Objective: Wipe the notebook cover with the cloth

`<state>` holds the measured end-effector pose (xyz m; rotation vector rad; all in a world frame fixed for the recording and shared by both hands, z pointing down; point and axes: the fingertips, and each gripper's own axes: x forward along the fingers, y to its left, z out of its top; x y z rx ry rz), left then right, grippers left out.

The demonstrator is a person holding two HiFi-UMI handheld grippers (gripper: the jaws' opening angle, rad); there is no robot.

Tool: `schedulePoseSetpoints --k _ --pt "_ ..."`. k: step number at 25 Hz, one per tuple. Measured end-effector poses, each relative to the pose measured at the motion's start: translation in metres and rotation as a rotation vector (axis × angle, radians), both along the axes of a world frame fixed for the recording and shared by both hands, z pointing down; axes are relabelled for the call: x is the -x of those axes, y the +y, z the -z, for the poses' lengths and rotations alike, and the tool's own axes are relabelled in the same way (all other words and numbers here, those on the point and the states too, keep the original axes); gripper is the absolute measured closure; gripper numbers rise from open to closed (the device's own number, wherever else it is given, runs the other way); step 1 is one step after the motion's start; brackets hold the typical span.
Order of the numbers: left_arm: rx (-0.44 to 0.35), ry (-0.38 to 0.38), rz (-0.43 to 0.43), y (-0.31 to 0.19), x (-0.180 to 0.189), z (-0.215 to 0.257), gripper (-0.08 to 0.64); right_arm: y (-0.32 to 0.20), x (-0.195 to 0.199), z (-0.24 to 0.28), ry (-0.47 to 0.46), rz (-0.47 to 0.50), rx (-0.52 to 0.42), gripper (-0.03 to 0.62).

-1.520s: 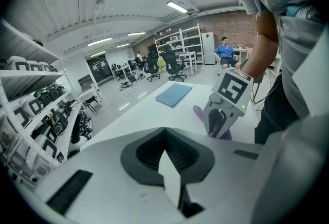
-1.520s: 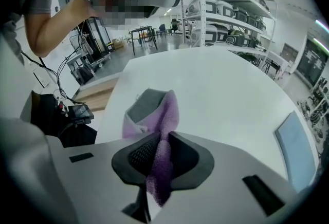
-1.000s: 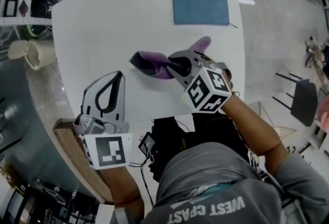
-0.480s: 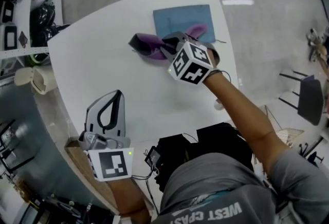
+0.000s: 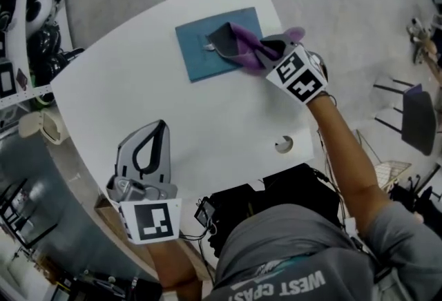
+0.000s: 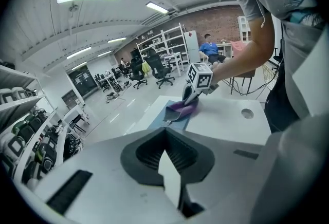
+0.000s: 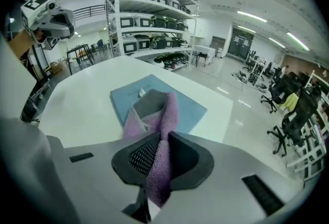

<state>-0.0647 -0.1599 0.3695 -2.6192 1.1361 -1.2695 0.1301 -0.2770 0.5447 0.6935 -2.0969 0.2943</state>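
While the flat blue rectangular notebook [image 5: 200, 51] lies closed on the far part of the white table [image 5: 124, 92], the purple cloth with a grey underside [image 5: 238, 44] is spread over the right-hand portion of its cover. A grey fold is turned up toward the middle of the book. The cloth's other end runs back into the right gripper [image 5: 266, 51], whose jaws are clamped on it. In the right gripper view the purple strip [image 7: 160, 115] passes straight between the dark ribbed pads [image 7: 141, 156] and hangs out below them. This gripper sits at the notebook's right edge, tilted down toward the cover.

Well apart, at the near-left edge of the table, the left gripper [image 5: 157, 128] points toward the notebook. Its jaws are together at the tips with nothing between them, as the left gripper view shows [image 6: 164, 135]. A small round hole [image 5: 284, 144] is set in the tabletop near the person's right forearm.
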Motion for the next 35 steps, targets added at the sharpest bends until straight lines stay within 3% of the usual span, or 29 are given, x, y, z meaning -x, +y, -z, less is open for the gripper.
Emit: schedulePoseSetpoints --k 2,5,11,14,18,21,24,27,30,35 --pt "0.005 0.004 -0.005 -0.003 -0.007 -0.002 0.56 -0.002 -0.01 0.0 -0.002 -0.013 0.004 0.523" --pt "0.012 0.001 -0.002 -0.005 -0.011 -0.004 0.56 -0.003 0.014 0.003 -0.025 0.032 -0.001 0.523" --pt "0.022 -0.022 0.03 0.0 0.006 -0.007 0.56 0.014 0.141 0.003 -0.096 0.256 -0.006 0.523" --pt "0.024 -0.027 0.044 0.004 0.015 -0.007 0.56 0.017 0.175 0.001 -0.107 0.31 -0.003 0.523" --pt "0.023 -0.022 0.049 0.003 0.021 -0.007 0.56 0.009 0.154 0.001 -0.094 0.285 -0.004 0.523" --pt "0.023 -0.018 0.041 -0.001 0.017 -0.008 0.56 -0.004 0.099 -0.001 -0.054 0.202 -0.012 0.523" --pt "0.023 -0.012 0.026 -0.005 0.005 -0.008 0.56 -0.019 0.03 -0.004 -0.024 0.056 -0.004 0.522" --pt "0.033 -0.003 0.028 -0.008 -0.006 -0.008 0.56 -0.027 -0.007 -0.004 -0.004 -0.011 -0.001 0.522" --pt "0.035 0.018 0.047 -0.013 -0.013 -0.01 0.56 -0.03 0.003 -0.001 -0.009 0.017 -0.008 0.523" --pt "0.028 0.015 0.055 -0.011 -0.006 -0.015 0.56 -0.022 0.094 -0.003 -0.071 0.15 -0.017 0.523"
